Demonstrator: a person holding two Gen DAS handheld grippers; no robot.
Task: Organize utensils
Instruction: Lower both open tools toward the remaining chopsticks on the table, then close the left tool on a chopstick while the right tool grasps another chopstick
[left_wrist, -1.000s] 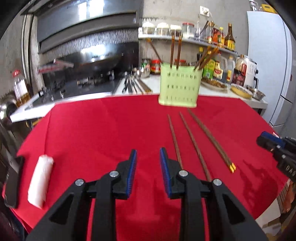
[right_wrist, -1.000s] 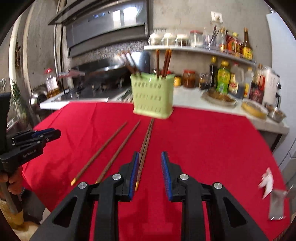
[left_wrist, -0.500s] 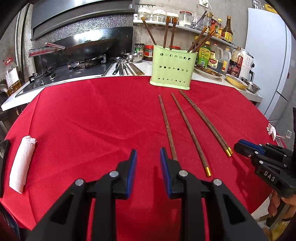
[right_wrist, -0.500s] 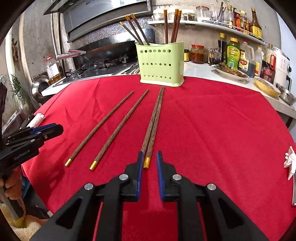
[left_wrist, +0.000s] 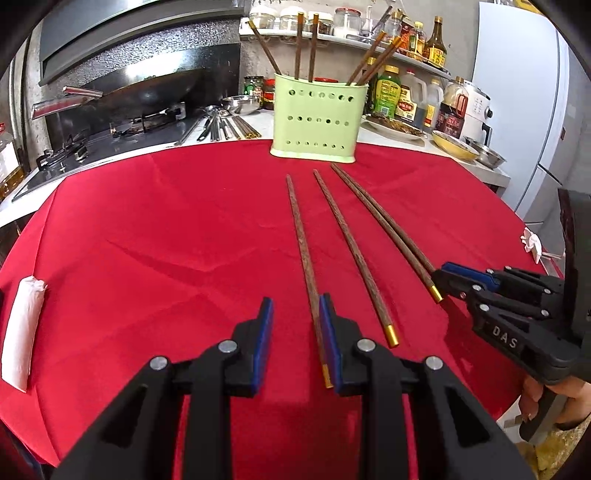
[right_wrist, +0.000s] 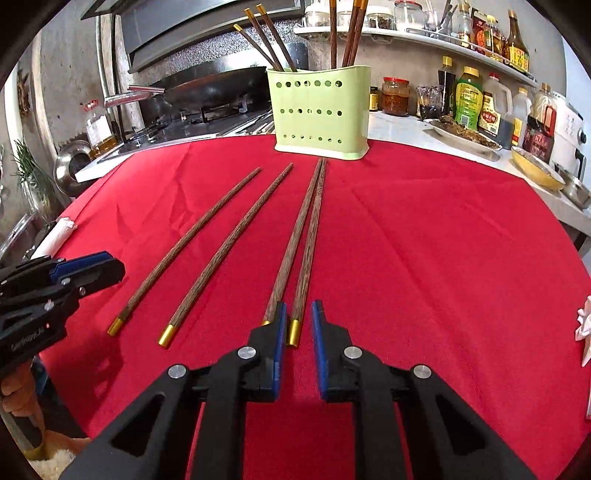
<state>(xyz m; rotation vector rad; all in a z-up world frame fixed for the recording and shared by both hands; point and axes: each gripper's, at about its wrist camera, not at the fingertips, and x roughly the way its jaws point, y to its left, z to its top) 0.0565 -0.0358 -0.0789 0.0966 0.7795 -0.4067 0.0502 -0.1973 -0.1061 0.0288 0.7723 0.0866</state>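
Napkin roll (left_wrist: 22, 334): white, lying at the far left edge of your red-clothed surface (left_wrist: 147, 240).
Left tongs (left_wrist: 295, 343): yours stand parted; the leftmost chopstick (left_wrist: 301, 240) runs along the inner face of the right pad, no squeeze visible.
Second chopstick (left_wrist: 351, 251): loose on the cloth just right of it, gold cap toward you.
Chopstick pair (right_wrist: 303, 236): side by side, tips toward the green holder (right_wrist: 321, 110).
Right tongs (right_wrist: 297, 328): your jaws have just been closing and stand narrow around one gold cap of the pair, a gap showing on its right.
Green holder: upright at the surface's far edge, several chopsticks standing in it.
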